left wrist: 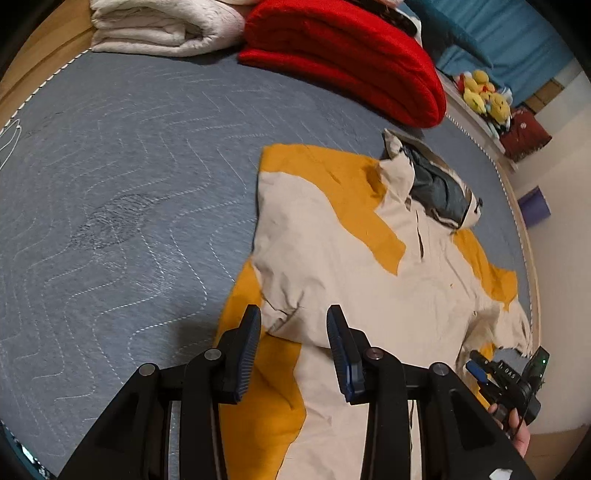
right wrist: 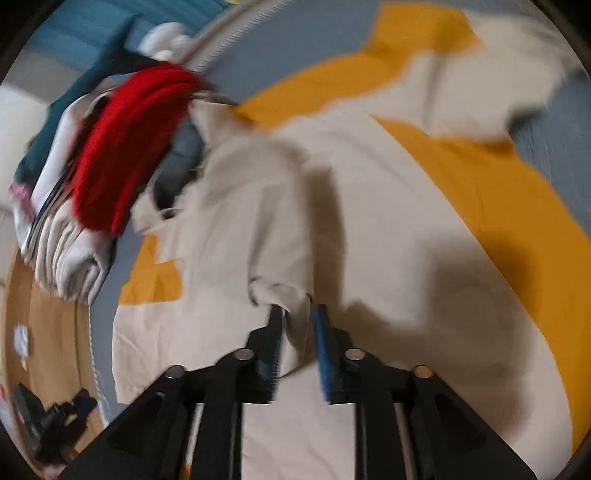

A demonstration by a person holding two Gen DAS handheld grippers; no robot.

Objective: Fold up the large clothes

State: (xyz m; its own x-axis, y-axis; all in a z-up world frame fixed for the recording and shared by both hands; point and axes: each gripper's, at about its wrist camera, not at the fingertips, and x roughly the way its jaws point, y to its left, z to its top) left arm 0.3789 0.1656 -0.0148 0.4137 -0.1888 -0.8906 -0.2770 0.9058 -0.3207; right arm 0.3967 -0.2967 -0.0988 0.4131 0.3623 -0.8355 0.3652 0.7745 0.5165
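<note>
A cream and mustard-yellow hooded jacket [left wrist: 343,236] lies flat on the grey quilted mattress [left wrist: 110,192], its grey-lined hood [left wrist: 439,192] at the far end. My left gripper [left wrist: 293,325] is open just above the folded-in left sleeve, holding nothing. My right gripper [left wrist: 491,369] shows at the jacket's right edge in the left wrist view. In the blurred right wrist view the right gripper [right wrist: 298,321] is closed on a bunched fold of cream jacket fabric [right wrist: 291,295], with the jacket [right wrist: 369,221] spread beyond it.
A folded red blanket [left wrist: 351,55] and a folded white blanket [left wrist: 162,26] sit at the mattress's far edge. Yellow plush toys [left wrist: 484,94] and a purple box [left wrist: 533,206] lie beyond the right edge. The wooden frame [right wrist: 44,325] borders the mattress.
</note>
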